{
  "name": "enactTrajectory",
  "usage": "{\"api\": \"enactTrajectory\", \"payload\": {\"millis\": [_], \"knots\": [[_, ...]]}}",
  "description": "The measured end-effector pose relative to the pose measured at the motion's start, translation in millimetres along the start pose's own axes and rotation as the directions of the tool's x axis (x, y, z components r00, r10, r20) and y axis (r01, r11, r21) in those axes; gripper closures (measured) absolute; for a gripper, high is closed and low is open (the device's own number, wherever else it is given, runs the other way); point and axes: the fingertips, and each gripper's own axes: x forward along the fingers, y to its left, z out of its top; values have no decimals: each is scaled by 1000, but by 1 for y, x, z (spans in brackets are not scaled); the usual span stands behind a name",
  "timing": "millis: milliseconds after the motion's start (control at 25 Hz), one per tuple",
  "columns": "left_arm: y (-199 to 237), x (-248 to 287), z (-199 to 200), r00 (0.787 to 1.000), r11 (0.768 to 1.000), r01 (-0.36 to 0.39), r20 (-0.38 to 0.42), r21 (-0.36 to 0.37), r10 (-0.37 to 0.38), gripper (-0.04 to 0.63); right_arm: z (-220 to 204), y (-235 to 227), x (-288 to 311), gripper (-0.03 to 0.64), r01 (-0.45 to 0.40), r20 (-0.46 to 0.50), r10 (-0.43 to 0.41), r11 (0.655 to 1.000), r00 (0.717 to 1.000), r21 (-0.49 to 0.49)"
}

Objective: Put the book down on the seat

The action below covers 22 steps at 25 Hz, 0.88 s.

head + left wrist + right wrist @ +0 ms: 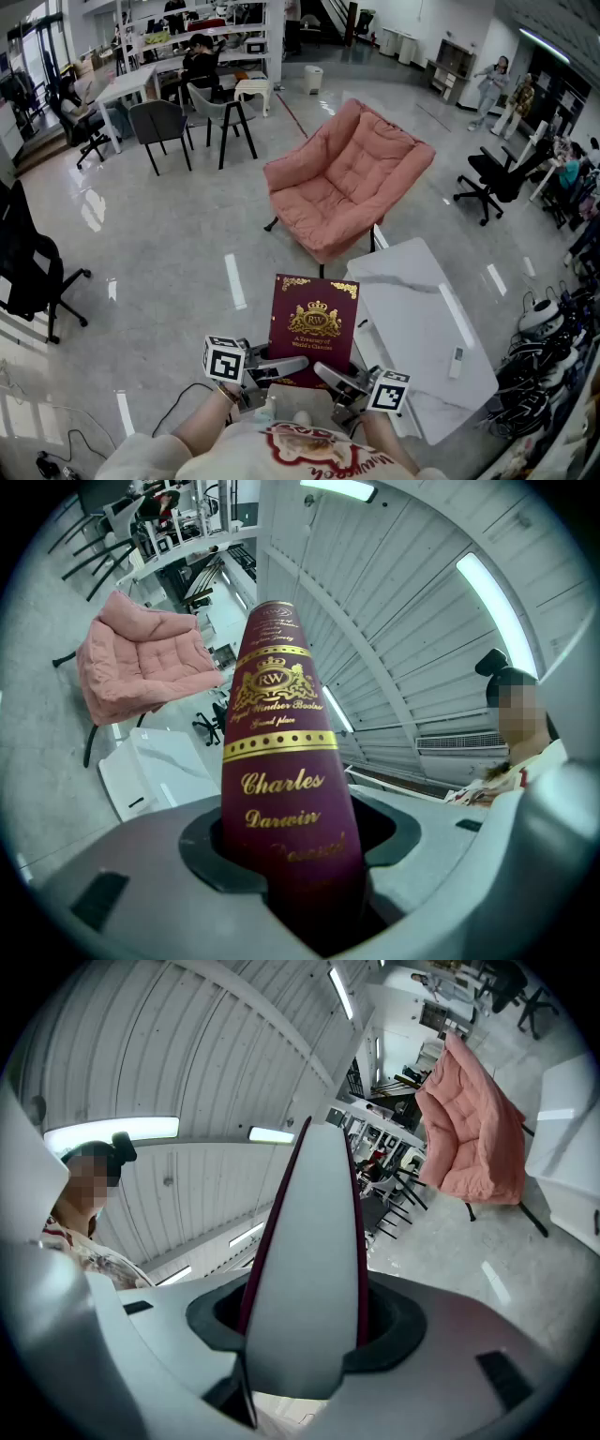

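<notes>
- One book (314,321) is showing up here, a maroon hardback with a gold crest. It's hanging in the air right in front of the person, cover facing up at the head camera and far edge pointing toward the seat.
- Two grippers are sharing it, each carrying one marker cube. The left gripper (293,364) is biting the near left corner on the spine side. Its own view is showing the gold-lettered spine (281,733) wedged tight between the jaws.
- The right gripper (325,373) is doing the same on the near right corner. Its jaws are clamping across the white page edge (314,1269), so both claws are closed on the book.
- One seat (352,178), a big pink cushioned chair on thin dark legs, is sitting well apart from the book, farther ahead. Nothing is lying on its cushion.
- One white marble-look table (412,309) is running along the right. Its left edge is lining up just beside the book's right edge, and its far corner is coming near the seat's front.
- Two gray chairs (161,122) are standing by the desks at the back left, and I'm counting three black office chairs (28,262) around the edges.
- Shiny bare floor (178,244) is stretching between the book and the seat and off to the left, so that side is looking wide open.
</notes>
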Motion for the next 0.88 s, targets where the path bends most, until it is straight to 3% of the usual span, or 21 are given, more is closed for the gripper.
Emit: {"api": "enactTrajectory", "payload": {"millis": [600, 880], "knots": [[-10, -2, 3, 1000, 1000, 7, -1, 24, -7, 353, 1, 10, 3, 387, 0, -3, 0, 999, 1000, -54], [-10, -10, 7, 1000, 1000, 8, 0, 25, -8, 353, -1, 11, 10, 388, -11, 15, 11, 999, 1000, -31]]}}
